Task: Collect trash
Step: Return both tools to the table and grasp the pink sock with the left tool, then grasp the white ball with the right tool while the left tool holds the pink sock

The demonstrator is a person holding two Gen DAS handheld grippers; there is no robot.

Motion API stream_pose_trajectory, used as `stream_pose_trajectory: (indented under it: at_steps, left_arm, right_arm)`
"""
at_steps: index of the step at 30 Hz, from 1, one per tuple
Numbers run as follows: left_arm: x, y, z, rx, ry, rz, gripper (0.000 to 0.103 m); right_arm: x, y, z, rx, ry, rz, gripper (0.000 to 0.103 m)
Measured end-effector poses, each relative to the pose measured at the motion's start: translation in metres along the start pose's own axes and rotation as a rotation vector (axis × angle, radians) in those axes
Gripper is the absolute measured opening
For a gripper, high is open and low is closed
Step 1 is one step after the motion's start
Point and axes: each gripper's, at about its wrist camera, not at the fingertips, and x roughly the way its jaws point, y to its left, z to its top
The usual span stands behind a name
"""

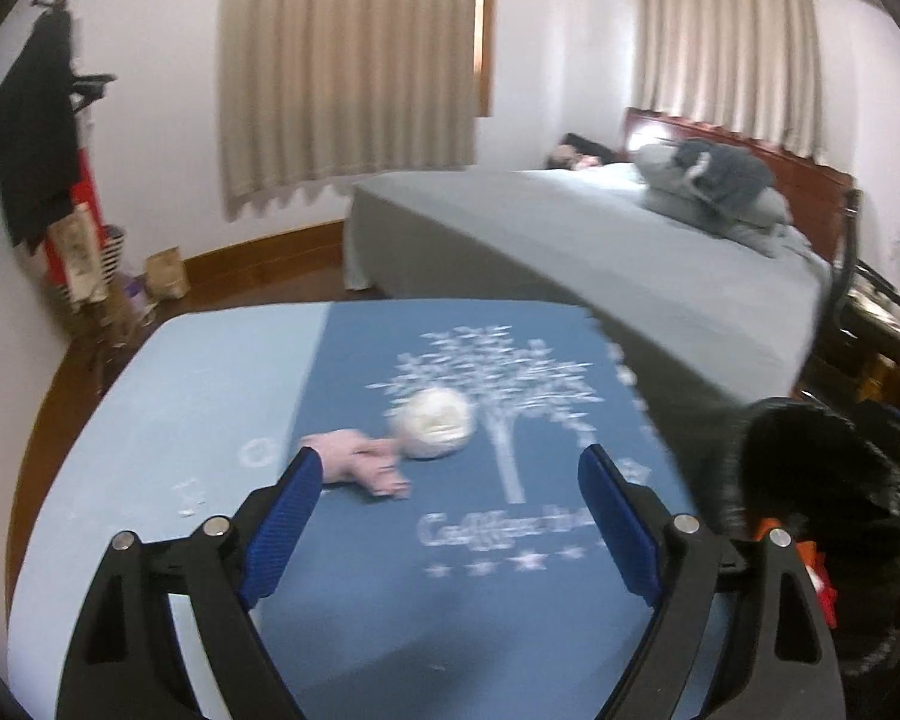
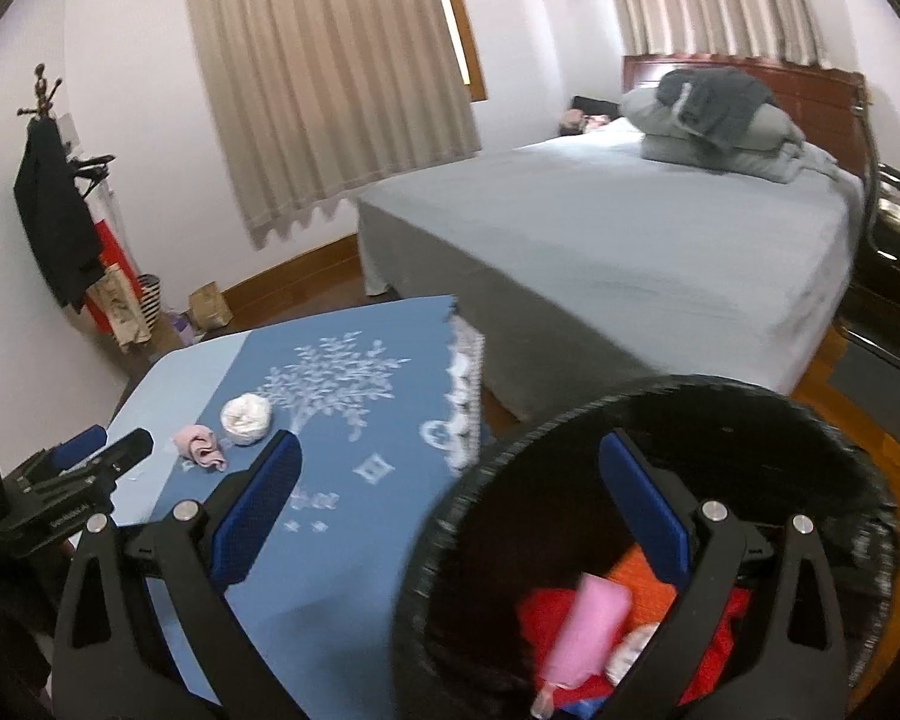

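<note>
A white crumpled paper ball (image 1: 435, 423) (image 2: 245, 417) and a pink crumpled tissue (image 1: 360, 462) (image 2: 201, 447) lie side by side on the blue tablecloth (image 1: 390, 600) (image 2: 342, 540). My left gripper (image 1: 450, 462) (image 2: 111, 444) is open just short of them, the pink tissue by its left fingertip, nothing between the pads. My right gripper (image 2: 450, 444) hangs open and empty over the black trash bin (image 2: 690, 387) (image 1: 768, 414), which stands beside the table. Inside the bin lie red and orange scraps and a pink wrapper (image 2: 582, 624).
A bed (image 2: 630, 240) with grey sheets and piled bedding stands behind the table. A coat stand (image 2: 54, 210) with dark clothes and bags is in the far left corner. Curtains (image 1: 348, 60) cover the windows. Wooden floor (image 2: 870, 408) shows past the bin.
</note>
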Motion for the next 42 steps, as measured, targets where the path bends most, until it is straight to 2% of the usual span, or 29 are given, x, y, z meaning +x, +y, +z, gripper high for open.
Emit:
stream_pose_trajectory:
  at_steps: [4,9,24,27,29,30,32,33,36,42]
  left_arm:
    - [0.016,0.025,-0.003,-0.03,0.02,0.049,0.086]
    - [0.043,0.048,-0.006,-0.058,0.048,0.071,0.086]
    - [0.116,0.062,-0.012,-0.072,0.168,0.067,0.084]
    - [0.127,0.061,-0.015,-0.073,0.209,0.045,0.077]
    - [0.133,0.06,-0.017,-0.073,0.236,0.029,0.063]
    - [0.135,0.06,-0.017,-0.07,0.245,0.023,0.061]
    - [0.134,0.06,-0.017,-0.072,0.239,0.016,0.047]
    - [0.133,0.061,-0.016,-0.078,0.237,0.007,0.045]
    - [0.126,0.066,-0.015,-0.091,0.216,0.0,0.041]
    - [0.11,0.086,-0.012,-0.104,0.166,0.051,0.041]
  right_arm:
    - [0.027,0.024,0.003,-0.021,0.022,0.031,0.097]
    - [0.057,0.047,0.006,-0.044,0.041,0.056,0.097]
    - [0.116,0.073,0.01,-0.089,0.103,0.062,0.097]
    - [0.123,0.074,0.008,-0.093,0.117,0.061,0.097]
    - [0.128,0.077,0.007,-0.094,0.125,0.061,0.097]
    - [0.13,0.078,0.006,-0.095,0.128,0.062,0.097]
    - [0.133,0.08,0.005,-0.098,0.135,0.063,0.097]
    - [0.136,0.082,0.005,-0.099,0.139,0.065,0.097]
    - [0.142,0.087,0.004,-0.103,0.148,0.072,0.097]
    - [0.157,0.106,0.001,-0.123,0.169,0.103,0.097]
